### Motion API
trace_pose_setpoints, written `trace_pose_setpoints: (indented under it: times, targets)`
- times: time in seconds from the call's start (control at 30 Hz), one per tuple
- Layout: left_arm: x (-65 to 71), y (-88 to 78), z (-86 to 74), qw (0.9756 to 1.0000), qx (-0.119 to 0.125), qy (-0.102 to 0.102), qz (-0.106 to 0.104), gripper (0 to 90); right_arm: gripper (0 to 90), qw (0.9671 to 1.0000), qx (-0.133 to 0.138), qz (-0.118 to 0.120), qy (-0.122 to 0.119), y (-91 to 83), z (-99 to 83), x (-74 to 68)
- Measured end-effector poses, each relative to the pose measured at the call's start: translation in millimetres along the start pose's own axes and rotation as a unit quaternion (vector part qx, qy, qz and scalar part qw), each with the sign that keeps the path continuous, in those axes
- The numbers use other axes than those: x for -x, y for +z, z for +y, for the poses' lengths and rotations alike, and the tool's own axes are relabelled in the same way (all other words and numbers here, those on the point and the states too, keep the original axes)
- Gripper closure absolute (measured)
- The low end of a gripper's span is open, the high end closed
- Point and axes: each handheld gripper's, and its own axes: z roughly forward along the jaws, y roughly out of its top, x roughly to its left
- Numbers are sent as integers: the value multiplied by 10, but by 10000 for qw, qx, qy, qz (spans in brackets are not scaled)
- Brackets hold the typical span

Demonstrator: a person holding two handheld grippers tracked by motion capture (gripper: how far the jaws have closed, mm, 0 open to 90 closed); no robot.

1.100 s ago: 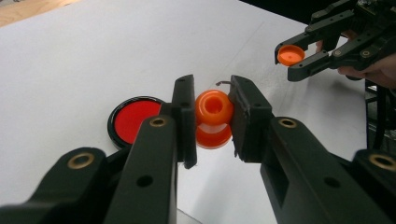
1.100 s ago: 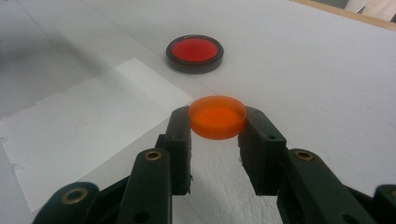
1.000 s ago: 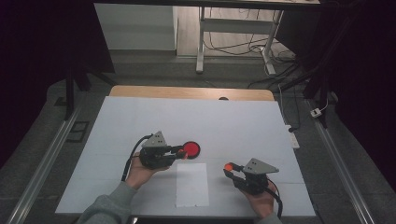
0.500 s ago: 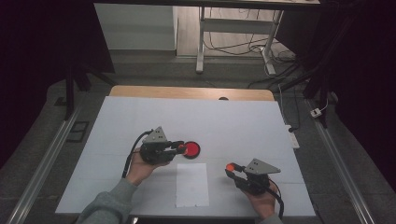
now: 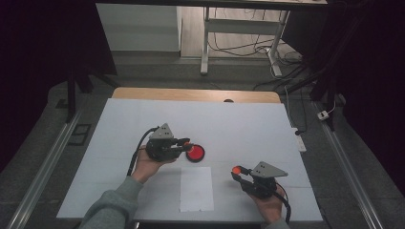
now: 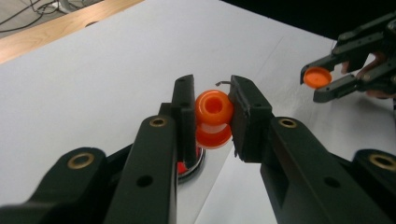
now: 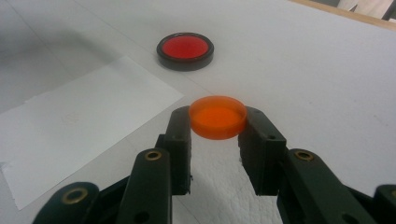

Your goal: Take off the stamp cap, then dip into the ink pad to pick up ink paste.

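My left gripper (image 5: 183, 142) is shut on a small orange hollow piece with a flange (image 6: 213, 108), held just above a red disc in a black rim (image 5: 195, 152) that lies on the white board. In the left gripper view the disc (image 6: 189, 167) peeks out under the jaws. At the lower right, my right gripper (image 5: 237, 171) points left and is shut on a flat round orange cap (image 7: 217, 116) a little above the board. In the right gripper view the red disc (image 7: 185, 50) lies ahead of that cap, apart from it.
A white paper sheet (image 5: 196, 188) lies on the white board (image 5: 143, 119) between the two hands. The board's wooden far edge (image 5: 196, 94) runs along the back. A dark floor with metal rails (image 5: 52, 152), table legs and cables surrounds it.
My left gripper has edged slightly away from the person with the orange piece in it. The right gripper and the red disc have stayed put.
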Motion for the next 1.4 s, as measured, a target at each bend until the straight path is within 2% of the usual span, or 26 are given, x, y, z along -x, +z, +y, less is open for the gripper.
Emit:
trace_pose_setpoints:
  times: [0.07, 0.13, 0.4, 0.6, 0.77, 1.1, 1.4]
  targets:
    - [5, 25, 42, 10000, -34, 80, 35, 726, 644, 10000, -3, -13, -19, -1, -2, 6]
    - [-1, 44, 65, 10000, -18, 70, 20, 726, 644, 10000, -9, -6, -22, -1, -5, 8]
    - [-95, 112, 41, 9999, -42, -89, 77, 726, 644, 10000, -24, 10, -16, 1, -6, 3]
    - [-106, 258, 11, 9996, -250, 15, 144, 725, 644, 10000, -35, 28, -29, 19, -5, -12]
    - [-145, 356, -19, 9992, -367, -4, 162, 725, 644, 10000, -29, 20, -29, 18, -10, 2]
    - [-243, 449, -97, 9983, -536, -100, 203, 725, 644, 10000, -61, 22, -47, 25, -7, -4]
    - [-229, 549, -143, 9975, -672, -109, 195, 725, 644, 10000, -57, 4, -65, 28, -8, -8]
